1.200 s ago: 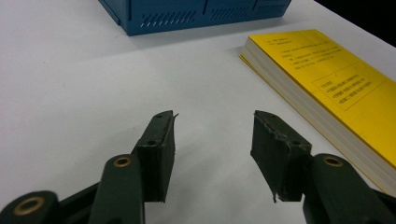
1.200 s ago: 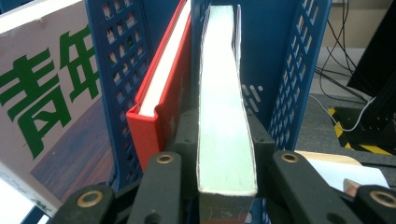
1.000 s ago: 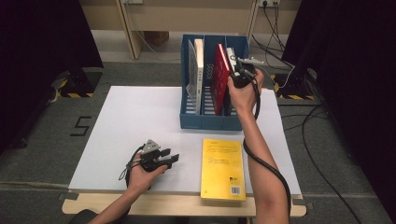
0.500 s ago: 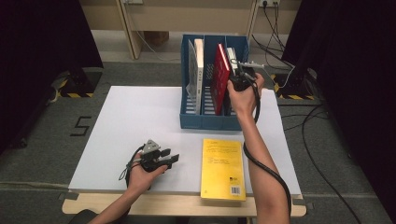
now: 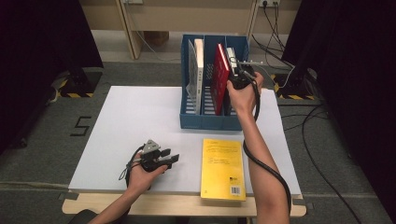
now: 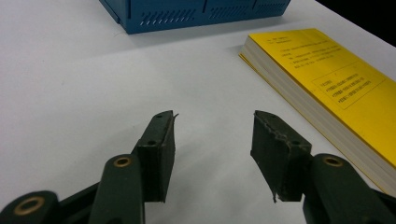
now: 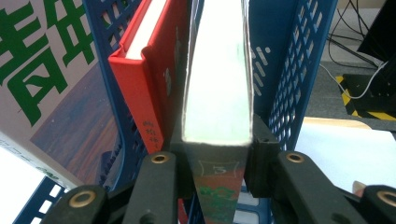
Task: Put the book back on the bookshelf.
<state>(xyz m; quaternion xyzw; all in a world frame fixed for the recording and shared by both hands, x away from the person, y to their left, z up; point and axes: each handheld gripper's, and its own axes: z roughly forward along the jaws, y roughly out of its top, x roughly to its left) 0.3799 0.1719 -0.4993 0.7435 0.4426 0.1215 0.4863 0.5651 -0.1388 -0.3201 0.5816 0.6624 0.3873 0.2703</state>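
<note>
The right gripper (image 7: 217, 161) has its jaws clamped on the spine edge of a thick white-paged book (image 7: 217, 84), which stands upright in the right compartment of the blue file rack (image 5: 205, 122), just beside a red book (image 7: 152, 70). The jaws have just been shifting slightly around the book. This looks like the step of seating that book in its slot; next, the jaws should spread and the hand draw straight back without tipping it. The left gripper (image 6: 212, 140) rests on the worktop (image 5: 130, 121), jaws apart and empty, near a yellow book (image 5: 223, 168), probably the next to shelve.
</note>
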